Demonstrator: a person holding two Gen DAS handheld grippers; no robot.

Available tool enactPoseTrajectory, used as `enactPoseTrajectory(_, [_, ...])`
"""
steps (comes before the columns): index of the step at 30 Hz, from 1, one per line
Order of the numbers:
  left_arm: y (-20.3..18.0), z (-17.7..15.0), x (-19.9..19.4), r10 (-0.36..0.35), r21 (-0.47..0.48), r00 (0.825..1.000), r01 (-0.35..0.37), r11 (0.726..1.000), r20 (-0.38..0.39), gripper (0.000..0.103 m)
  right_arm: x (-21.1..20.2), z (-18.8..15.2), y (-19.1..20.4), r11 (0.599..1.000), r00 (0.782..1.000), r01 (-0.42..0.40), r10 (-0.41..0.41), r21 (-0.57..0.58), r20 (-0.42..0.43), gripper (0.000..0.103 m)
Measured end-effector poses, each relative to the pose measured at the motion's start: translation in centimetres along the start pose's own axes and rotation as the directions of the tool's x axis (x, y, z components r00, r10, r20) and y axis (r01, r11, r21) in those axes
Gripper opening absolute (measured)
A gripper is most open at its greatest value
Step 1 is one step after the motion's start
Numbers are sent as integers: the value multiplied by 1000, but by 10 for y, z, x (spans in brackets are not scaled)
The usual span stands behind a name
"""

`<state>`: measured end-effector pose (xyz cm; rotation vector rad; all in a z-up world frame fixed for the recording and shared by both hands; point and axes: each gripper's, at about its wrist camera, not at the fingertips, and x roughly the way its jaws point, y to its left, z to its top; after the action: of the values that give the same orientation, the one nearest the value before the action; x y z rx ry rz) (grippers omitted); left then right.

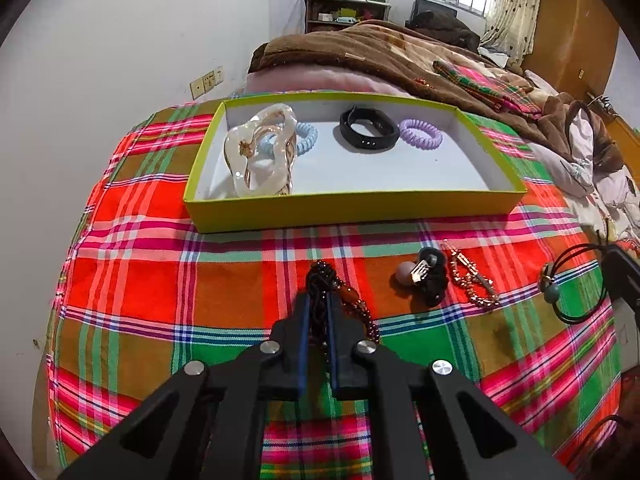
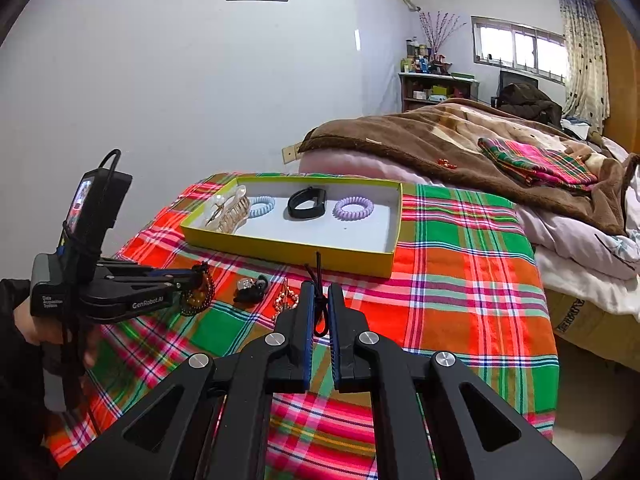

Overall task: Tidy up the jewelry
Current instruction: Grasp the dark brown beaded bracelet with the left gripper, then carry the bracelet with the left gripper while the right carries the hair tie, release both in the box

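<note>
A bedroom, with a plaid cloth (image 1: 168,280) spread over a bed and a shallow yellow box (image 1: 352,210) lying on it. The left gripper (image 1: 318,300) has its jaws pressed together on a dark bead necklace (image 1: 320,276), pinching it just above the cloth; loose beads trail off to its right. Seen from the right wrist camera, this gripper reaches in level from the left, a hand (image 2: 28,328) wrapped round its grip. The right gripper (image 2: 319,292) is likewise clamped, nipping a thin black hair tie (image 2: 319,276) whose loop stands upright between the pads. In the box lie a pearly hair claw (image 1: 260,152), a blue coil tie (image 1: 306,138), a black wristband (image 1: 370,130) and a purple coil tie (image 1: 420,134), ranged left to right along its length.
</note>
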<state>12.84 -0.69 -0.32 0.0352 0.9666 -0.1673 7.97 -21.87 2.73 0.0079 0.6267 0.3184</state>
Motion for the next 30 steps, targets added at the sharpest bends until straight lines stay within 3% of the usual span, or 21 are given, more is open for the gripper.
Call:
enactPoseTrajectory(19, [7,13,-30,-77,-11,995,78,997,60,6,-9,18,6,1000,999,11,-11,-2,42,7])
enactPoseTrajectory(30, [2,27,-51,-138,16,984,137,990,113,6,-10,34,4,1000,997,14,-15,4,75,7])
